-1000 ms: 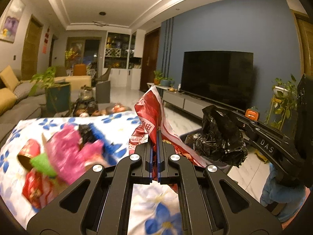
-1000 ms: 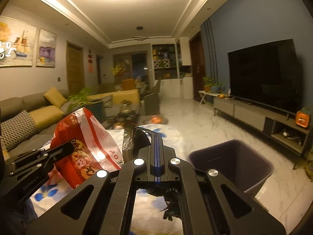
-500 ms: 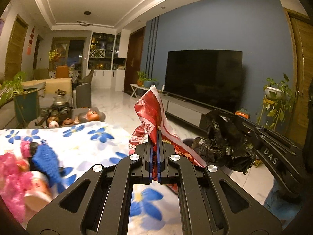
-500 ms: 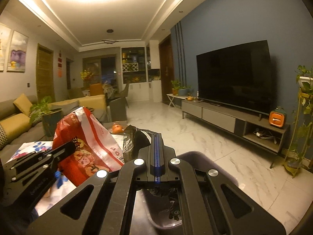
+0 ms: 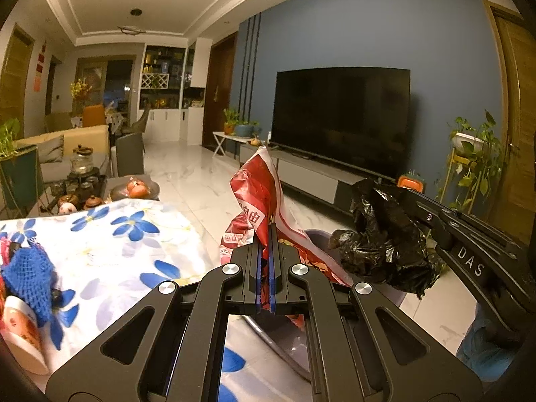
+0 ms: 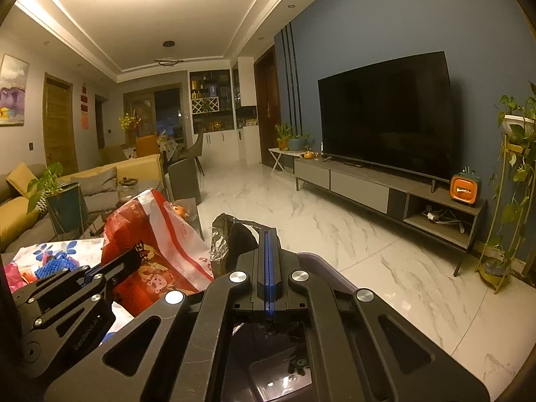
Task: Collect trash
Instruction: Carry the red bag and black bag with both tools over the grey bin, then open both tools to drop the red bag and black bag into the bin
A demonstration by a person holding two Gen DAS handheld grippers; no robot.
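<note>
My left gripper (image 5: 266,234) is shut on a red and white snack bag (image 5: 256,201), held upright past the table's right edge. The same bag (image 6: 157,244) shows at the left of the right wrist view, with the left gripper (image 6: 110,268) clamped on it. My right gripper (image 6: 267,234) is shut on a crumpled black plastic bag (image 6: 227,241), which also appears as a black bag (image 5: 385,244) in the left wrist view. Both hang over a grey-purple trash bin (image 6: 321,261), whose rim (image 5: 315,236) peeks out behind the red bag.
A table with a blue-flower cloth (image 5: 127,244) holds a blue net (image 5: 30,278) and other wrappers at its left. A TV stand (image 6: 385,194), a plant stand (image 6: 512,201), a tea table (image 5: 83,184) and a sofa (image 6: 20,207) surround the marble floor.
Both grippers have swung right, away from the table, carrying their bags. The bin has slid from the right to under them, and the table trash has moved off to the left.
</note>
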